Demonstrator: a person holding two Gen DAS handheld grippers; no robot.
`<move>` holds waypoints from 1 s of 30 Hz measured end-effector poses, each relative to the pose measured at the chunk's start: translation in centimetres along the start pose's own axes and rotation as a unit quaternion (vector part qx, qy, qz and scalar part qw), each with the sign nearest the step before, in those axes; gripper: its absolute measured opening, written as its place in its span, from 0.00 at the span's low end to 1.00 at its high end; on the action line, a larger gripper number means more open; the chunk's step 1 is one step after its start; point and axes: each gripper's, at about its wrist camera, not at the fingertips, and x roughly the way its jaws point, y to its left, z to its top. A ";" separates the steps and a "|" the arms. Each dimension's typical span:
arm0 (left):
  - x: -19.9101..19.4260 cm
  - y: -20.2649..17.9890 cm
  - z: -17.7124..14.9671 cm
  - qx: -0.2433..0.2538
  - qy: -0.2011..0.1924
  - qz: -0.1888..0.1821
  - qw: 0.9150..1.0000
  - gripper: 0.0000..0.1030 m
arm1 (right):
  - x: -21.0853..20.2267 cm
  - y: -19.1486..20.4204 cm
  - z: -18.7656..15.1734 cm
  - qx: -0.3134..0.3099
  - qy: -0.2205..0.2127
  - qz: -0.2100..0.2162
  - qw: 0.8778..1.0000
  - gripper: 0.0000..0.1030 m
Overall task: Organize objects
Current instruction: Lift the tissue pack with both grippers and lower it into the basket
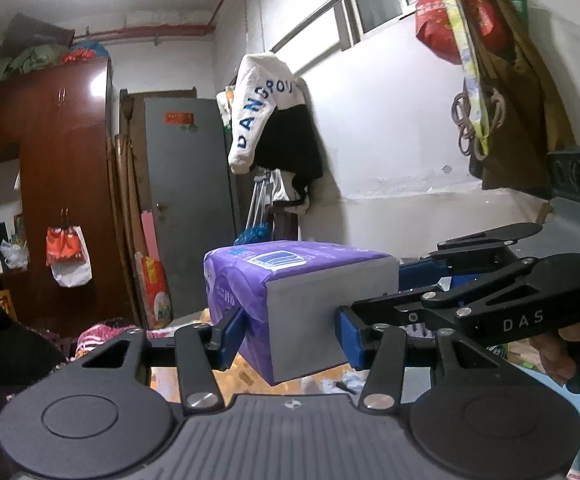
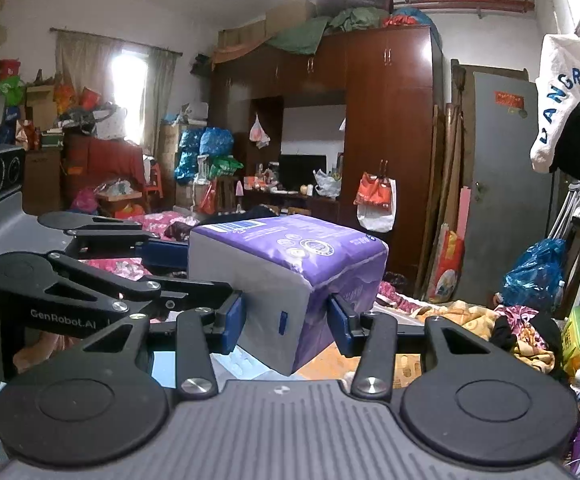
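Two grippers: both clamp one purple pack (image 1: 290,304) between them, lifted clear of the clutter below.
Left gripper (image 1: 290,332): blue pads pressed on the pack's near corner, one on the purple side at 9 o'clock, one on the grey end at 3 o'clock.
Right gripper (image 2: 285,320): blue pads squeezing another corner of the same pack, grey end at 9 o'clock, purple side at 3 o'clock.
Pack position: dead centre in both wrist views, just past the fingertips, barcode face up, slightly tilted.
Other gripper seen: from the left wrist view the right one comes in from 3 o'clock; from the right wrist view the left one comes in from 9 o'clock.
Hand (image 1: 558,352): fingers wrapped on the right gripper's handle, at 4 o'clock.
Below the pack: rumpled orange and floral bedding (image 2: 462,316).
Farther out: dark red wardrobe (image 2: 386,128) at 12 o'clock in the right wrist view, grey door (image 1: 189,200) at 10 o'clock in the left wrist view.
Wall: white lettered garment (image 1: 261,108) hanging from a rail at 12 o'clock; bags (image 1: 486,60) at 1 o'clock.
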 end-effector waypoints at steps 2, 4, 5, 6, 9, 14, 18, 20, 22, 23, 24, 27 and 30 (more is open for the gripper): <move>0.9 0.4 0.0 -0.001 0.011 0.003 1.000 0.52 | 0.5 -0.1 -0.1 -0.001 0.009 -0.003 1.000 0.47; 1.7 0.7 -0.2 -0.003 0.022 0.008 1.000 0.52 | 1.2 -0.4 -0.3 0.003 0.022 -0.004 1.000 0.47; 2.1 0.8 -0.3 -0.004 0.029 0.010 1.000 0.52 | 1.5 -0.6 -0.4 0.006 0.029 -0.004 1.000 0.47; 2.5 1.0 -0.4 -0.005 0.035 0.013 0.999 0.52 | 1.8 -0.7 -0.5 0.006 0.035 -0.005 0.999 0.47; 3.6 1.4 -0.7 -0.007 0.057 0.017 0.998 0.51 | 2.5 -0.9 -0.8 0.009 0.056 -0.009 0.998 0.47; 4.6 1.8 -1.1 -0.013 0.078 0.019 0.997 0.51 | 3.0 -1.7 -0.9 0.028 0.087 0.001 0.996 0.47; 3.4 2.3 -1.0 -0.027 0.053 0.022 0.998 0.67 | 1.2 -2.0 -0.8 0.033 0.065 -0.011 0.997 0.77; 1.7 2.6 -1.0 -0.045 0.035 0.031 0.998 0.76 | -1.2 -2.3 -0.8 0.055 0.031 -0.023 0.998 0.97; -0.5 2.4 -1.4 -0.053 0.021 0.033 0.998 0.76 | -4.1 -2.0 -1.0 0.074 0.013 -0.046 0.996 1.00; -1.6 2.3 -1.8 -0.061 0.019 0.036 0.997 0.77 | -5.5 -1.9 -1.5 0.087 0.013 -0.052 0.995 1.00; -2.9 2.0 -2.6 -0.071 0.017 0.037 0.997 0.78 | -7.0 -1.7 -2.4 0.097 0.014 -0.050 0.994 1.00; -5.8 0.3 -5.5 -0.085 0.038 0.038 0.995 0.81 | -11.7 -0.7 -6.6 0.130 0.017 -0.060 0.990 1.00; -8.0 -2.2 -8.8 -0.097 0.051 0.038 0.993 0.81 | -15.3 0.5 -11.4 0.164 0.019 -0.077 0.983 1.00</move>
